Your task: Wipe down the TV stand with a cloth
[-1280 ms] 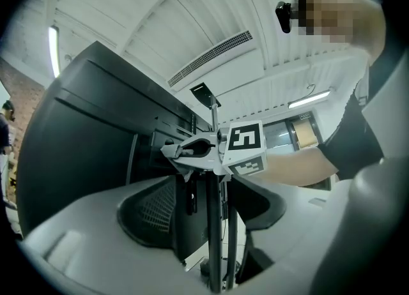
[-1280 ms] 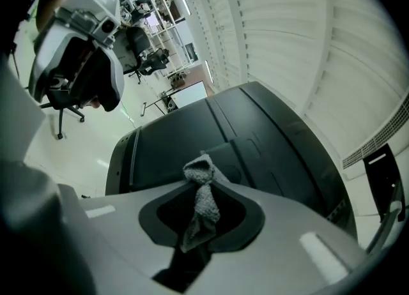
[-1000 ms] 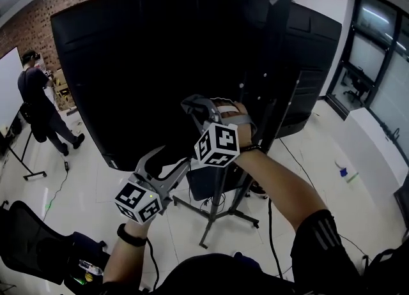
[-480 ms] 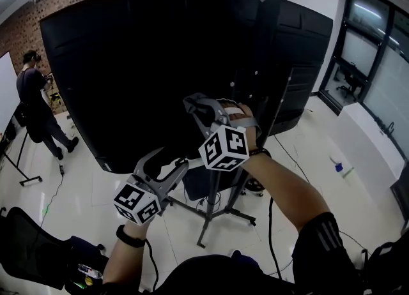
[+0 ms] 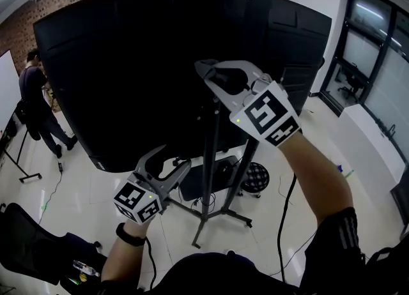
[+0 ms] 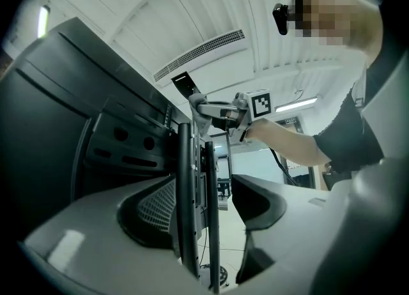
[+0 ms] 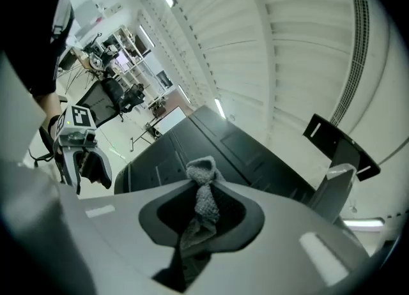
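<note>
The big black TV [image 5: 128,64] shows its back, mounted on a dark stand pole [image 5: 211,153] with spread legs on the white floor. My right gripper [image 5: 203,73] is raised beside the pole's upper part. It is shut on a grey knitted cloth [image 7: 203,201], which sticks up between its jaws. My left gripper [image 5: 174,159] sits lower, left of the pole, and is open. In the left gripper view two black uprights [image 6: 185,204] of the stand rise between its jaws, close to the left one. The right jaw stands well apart.
A person [image 5: 32,96] stands at the far left by the brick wall. A dark box [image 5: 204,182] and a round patterned thing [image 5: 255,175] lie by the stand's legs. Cables cross the floor. A dark bag [image 5: 35,242] sits at my lower left and a white counter [image 5: 374,137] at right.
My right gripper has risen with the cloth from the stand's middle height to near its top and rolled. The left gripper stays at about the same place.
</note>
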Demonstrator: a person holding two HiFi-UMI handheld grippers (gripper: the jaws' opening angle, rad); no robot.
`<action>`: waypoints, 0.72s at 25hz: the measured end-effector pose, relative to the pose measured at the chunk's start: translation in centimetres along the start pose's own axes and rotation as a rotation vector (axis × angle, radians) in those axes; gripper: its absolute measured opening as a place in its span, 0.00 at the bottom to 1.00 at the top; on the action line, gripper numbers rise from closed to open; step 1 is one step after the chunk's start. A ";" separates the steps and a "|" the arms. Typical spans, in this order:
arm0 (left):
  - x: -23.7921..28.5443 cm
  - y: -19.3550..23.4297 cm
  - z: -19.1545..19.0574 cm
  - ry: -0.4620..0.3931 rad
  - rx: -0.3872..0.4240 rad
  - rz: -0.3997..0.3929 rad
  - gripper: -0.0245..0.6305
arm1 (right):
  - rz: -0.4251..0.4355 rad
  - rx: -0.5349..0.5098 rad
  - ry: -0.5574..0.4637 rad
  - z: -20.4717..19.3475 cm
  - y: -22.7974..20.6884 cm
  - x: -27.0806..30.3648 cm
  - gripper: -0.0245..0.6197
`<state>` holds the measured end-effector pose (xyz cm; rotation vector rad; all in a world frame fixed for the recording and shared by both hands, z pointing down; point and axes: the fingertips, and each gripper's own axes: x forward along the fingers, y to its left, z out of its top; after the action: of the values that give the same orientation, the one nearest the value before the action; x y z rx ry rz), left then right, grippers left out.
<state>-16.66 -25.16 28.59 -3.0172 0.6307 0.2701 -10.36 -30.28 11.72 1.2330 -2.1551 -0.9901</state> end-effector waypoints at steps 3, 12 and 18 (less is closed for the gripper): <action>1.4 -0.8 0.3 -0.016 0.017 0.004 0.49 | 0.050 0.035 0.007 -0.9 -2.4 0.4 0.12; 6.0 -2.8 0.6 -0.018 0.037 0.070 0.49 | 0.341 0.184 0.017 -3.4 -2.8 2.7 0.11; 8.4 -3.6 -0.7 0.003 0.047 0.131 0.49 | 0.360 0.138 -0.033 -4.5 -4.0 1.9 0.11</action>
<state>-7.52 -25.17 27.82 -2.9369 0.8241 0.2528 -6.11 -34.92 11.56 0.8442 -2.3929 -0.7232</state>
